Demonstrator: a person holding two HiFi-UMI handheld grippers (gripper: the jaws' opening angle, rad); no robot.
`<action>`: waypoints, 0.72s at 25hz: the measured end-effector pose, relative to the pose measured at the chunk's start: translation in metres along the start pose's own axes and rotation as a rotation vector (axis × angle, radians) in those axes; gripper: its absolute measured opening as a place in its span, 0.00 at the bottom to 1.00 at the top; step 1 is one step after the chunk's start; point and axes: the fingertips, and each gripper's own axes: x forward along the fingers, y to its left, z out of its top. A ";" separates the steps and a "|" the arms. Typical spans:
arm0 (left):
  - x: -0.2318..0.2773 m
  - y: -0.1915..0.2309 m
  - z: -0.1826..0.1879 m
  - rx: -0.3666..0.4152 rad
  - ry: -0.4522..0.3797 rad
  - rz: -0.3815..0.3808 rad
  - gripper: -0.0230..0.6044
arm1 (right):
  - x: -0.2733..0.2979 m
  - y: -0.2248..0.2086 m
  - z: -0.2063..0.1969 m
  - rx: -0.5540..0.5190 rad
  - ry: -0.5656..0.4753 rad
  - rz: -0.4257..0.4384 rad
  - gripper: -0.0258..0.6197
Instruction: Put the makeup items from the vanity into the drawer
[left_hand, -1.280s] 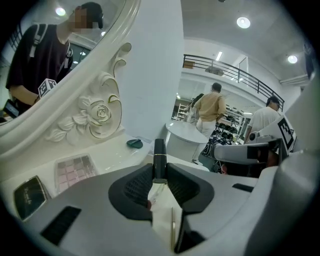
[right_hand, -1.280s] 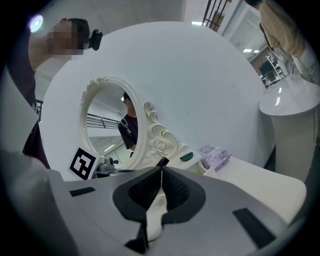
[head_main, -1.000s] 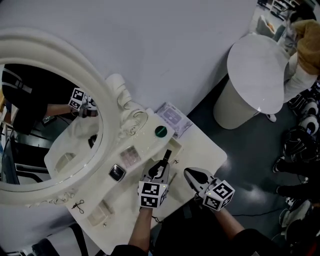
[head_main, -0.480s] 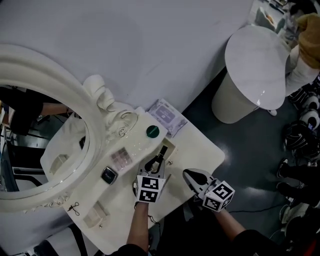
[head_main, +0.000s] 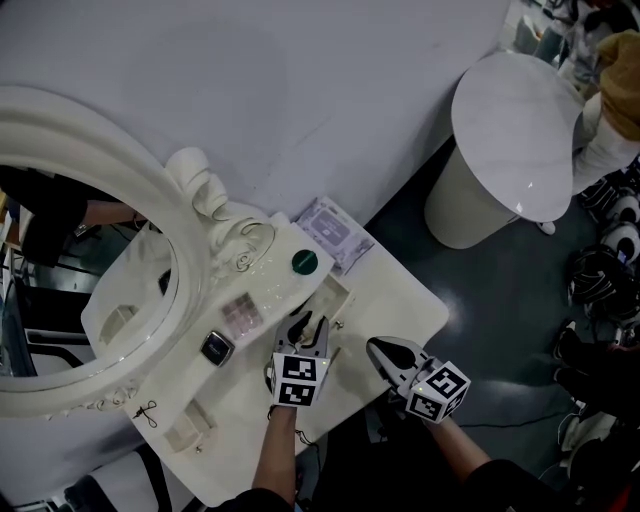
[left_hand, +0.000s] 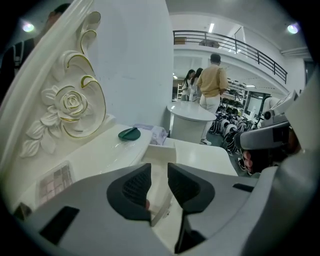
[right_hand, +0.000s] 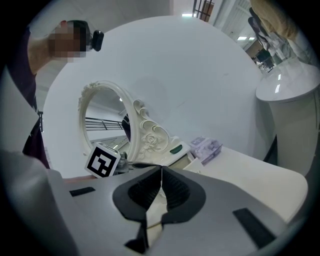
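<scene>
The vanity's small drawer (head_main: 333, 297) stands open. My left gripper (head_main: 305, 326) hangs over the drawer (left_hand: 159, 161) and points down into it. Its jaws have just been opening and nothing is between them, so it is open. A green round compact (head_main: 304, 262) lies on the vanity top beside the drawer and also shows as a green disc (left_hand: 129, 133). An eyeshadow palette (head_main: 240, 312) and a black square compact (head_main: 216, 347) lie left of my left gripper. My right gripper (head_main: 386, 351) floats shut and empty over the vanity's front right part, its pads (right_hand: 161, 172) closed together.
A lilac packet (head_main: 336, 232) lies at the vanity's back edge. The big ornate mirror (head_main: 150, 200) fills the left. A round white table (head_main: 520, 110) stands at the right, with shoes (head_main: 600, 280) on the floor. People stand far off in the left gripper view.
The black stick that stuck out of my left jaws is gone from them. The left gripper has sunk over the drawer and its jaws have parted. The right gripper has barely moved.
</scene>
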 end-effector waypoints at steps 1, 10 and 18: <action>-0.002 0.000 0.002 0.001 -0.007 0.005 0.21 | 0.000 0.001 0.001 -0.002 -0.001 0.001 0.08; -0.042 -0.016 0.022 -0.035 -0.109 0.009 0.17 | -0.009 0.023 0.019 -0.046 -0.021 0.037 0.08; -0.085 -0.039 0.031 -0.143 -0.215 0.047 0.09 | -0.017 0.047 0.038 -0.105 -0.026 0.118 0.08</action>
